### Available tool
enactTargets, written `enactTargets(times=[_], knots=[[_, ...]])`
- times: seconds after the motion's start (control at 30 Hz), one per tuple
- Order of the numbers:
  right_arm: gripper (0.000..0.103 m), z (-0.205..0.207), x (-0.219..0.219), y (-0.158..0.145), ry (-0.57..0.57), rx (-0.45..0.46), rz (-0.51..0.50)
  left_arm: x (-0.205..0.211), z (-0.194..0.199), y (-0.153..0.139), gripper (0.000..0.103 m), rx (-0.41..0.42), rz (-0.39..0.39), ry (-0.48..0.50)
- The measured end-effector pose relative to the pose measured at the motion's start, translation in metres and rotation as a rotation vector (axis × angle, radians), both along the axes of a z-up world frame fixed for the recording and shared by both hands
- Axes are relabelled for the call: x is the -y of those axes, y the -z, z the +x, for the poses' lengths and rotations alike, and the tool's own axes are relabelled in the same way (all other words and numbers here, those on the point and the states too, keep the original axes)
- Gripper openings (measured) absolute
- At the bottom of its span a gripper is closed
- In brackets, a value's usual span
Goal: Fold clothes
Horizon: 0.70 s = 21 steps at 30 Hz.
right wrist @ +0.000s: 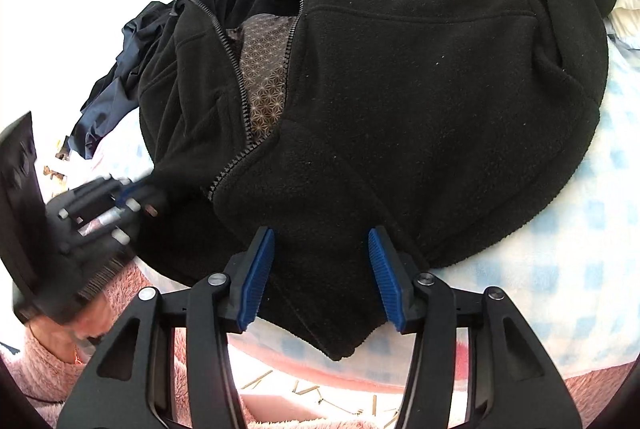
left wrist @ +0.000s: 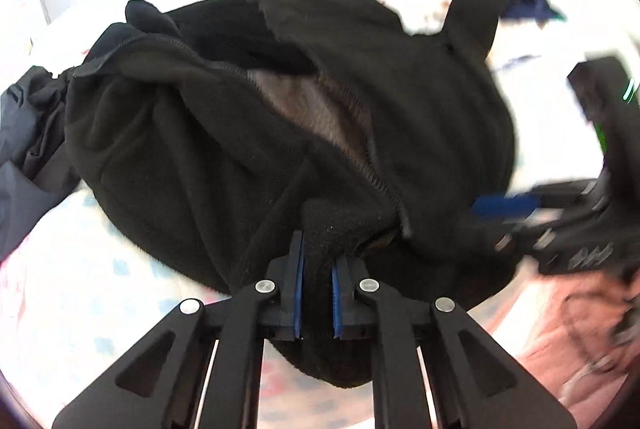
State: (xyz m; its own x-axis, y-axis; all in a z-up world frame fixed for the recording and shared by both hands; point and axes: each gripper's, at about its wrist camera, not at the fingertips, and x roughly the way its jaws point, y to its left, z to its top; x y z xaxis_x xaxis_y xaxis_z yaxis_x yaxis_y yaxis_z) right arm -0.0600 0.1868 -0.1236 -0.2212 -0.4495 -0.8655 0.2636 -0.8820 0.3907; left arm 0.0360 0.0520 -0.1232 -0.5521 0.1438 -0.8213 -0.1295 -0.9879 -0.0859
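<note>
Black fleece jacket [right wrist: 400, 77] sprawls unzipped on the bed [right wrist: 560, 269]: soft, bulky, limp. My left gripper [left wrist: 318, 269] pinches its hem shut; my right gripper [right wrist: 322, 269] straddles the hem, jaws wide, gripping nothing. Hem corners suit best.

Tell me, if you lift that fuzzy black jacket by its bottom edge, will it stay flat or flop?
The black fleece jacket will probably flop: it already lies in soft bunched folds. Its unzipped front, showing the patterned lining, may swing open. The left gripper pinches its hem firmly, so the fuzzy cloth likely won't slip.
</note>
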Motion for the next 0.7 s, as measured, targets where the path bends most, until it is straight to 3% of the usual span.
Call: enactTargets(times=[0.07, 0.17, 0.3, 0.33, 0.43, 0.53, 0.67, 0.7], knots=[[0.058, -0.001, -0.001, 0.001, -0.001, 0.006, -0.003, -0.017, -0.001, -0.004, 0.010, -0.017, -0.035, 0.060], [0.062, 0.001, -0.004, -0.003, -0.012, 0.008, 0.010, -0.017, -0.004, -0.011, 0.010, -0.025, -0.001, 0.063], [0.062, 0.008, -0.012, -0.007, -0.025, -0.007, 0.036, 0.010, 0.000, -0.026, 0.010, -0.050, 0.220, -0.001], [0.063, 0.009, -0.013, -0.006, -0.025, -0.011, 0.039, 0.011, 0.005, -0.030, 0.010, -0.060, 0.244, -0.003], [0.066, 0.009, -0.005, -0.001, -0.026, -0.016, 0.066, -0.004, 0.011, -0.030, 0.010, -0.064, 0.181, 0.044], [0.069, 0.008, -0.003, -0.006, -0.032, -0.014, 0.071, -0.018, -0.001, -0.001, 0.011, 0.018, 0.116, 0.096], [0.064, 0.003, -0.024, -0.033, 0.006, -0.021, -0.026, -0.022, -0.009, 0.041, 0.012, 0.143, 0.056, 0.107], [0.064, 0.001, -0.030, -0.042, 0.019, -0.030, -0.055, -0.019, -0.007, 0.037, 0.023, 0.136, 0.088, 0.111]])
